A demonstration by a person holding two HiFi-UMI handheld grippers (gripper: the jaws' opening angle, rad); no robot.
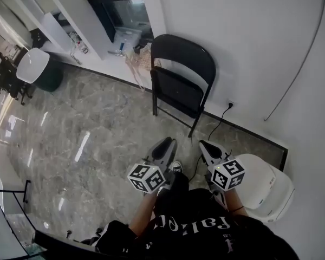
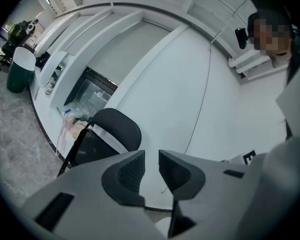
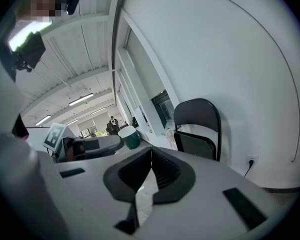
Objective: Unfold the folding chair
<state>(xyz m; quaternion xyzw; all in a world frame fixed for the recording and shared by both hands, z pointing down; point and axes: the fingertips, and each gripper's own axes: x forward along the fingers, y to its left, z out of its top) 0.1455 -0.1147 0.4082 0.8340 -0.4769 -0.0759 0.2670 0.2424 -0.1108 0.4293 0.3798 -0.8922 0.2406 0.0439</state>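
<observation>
A white wall point(image 1: 249, 47) rises behind the chair point(image 1: 181, 69), and a grey marbled floor point(image 1: 86, 140) spreads out in front of it. The black folding chair stands on its legs close against the wall, not yet unfolded: its seat is swung up steeply toward the rounded backrest. It also shows in the left gripper view point(image 2: 117, 129) and in the right gripper view point(image 3: 197, 116), ahead of both sets of jaws and apart from them.

The person point(image 1: 200, 226), in a dark top with pale lettering, stands on the floor in front of the chair and faces it. A white rounded bin point(image 1: 265, 186) sits by the wall to the chair's right, beside the person's right arm. A green bin with a white lid point(image 1: 35, 66) stands well to the chair's left.

The left hand-held gripper point(image 1: 165, 143) points toward the chair without touching it. In its own view point(image 2: 151, 156) its jaws stand slightly apart with nothing between them, so it is released. The right hand-held gripper point(image 1: 206, 145) is beside it, just in front of the chair's legs. In its own view point(image 3: 151, 151) its jaws are clenched together and empty.

A thin black cable point(image 1: 219, 121) runs over the floor to the right of the chair's legs, up to a wall socket point(image 1: 231, 104).
</observation>
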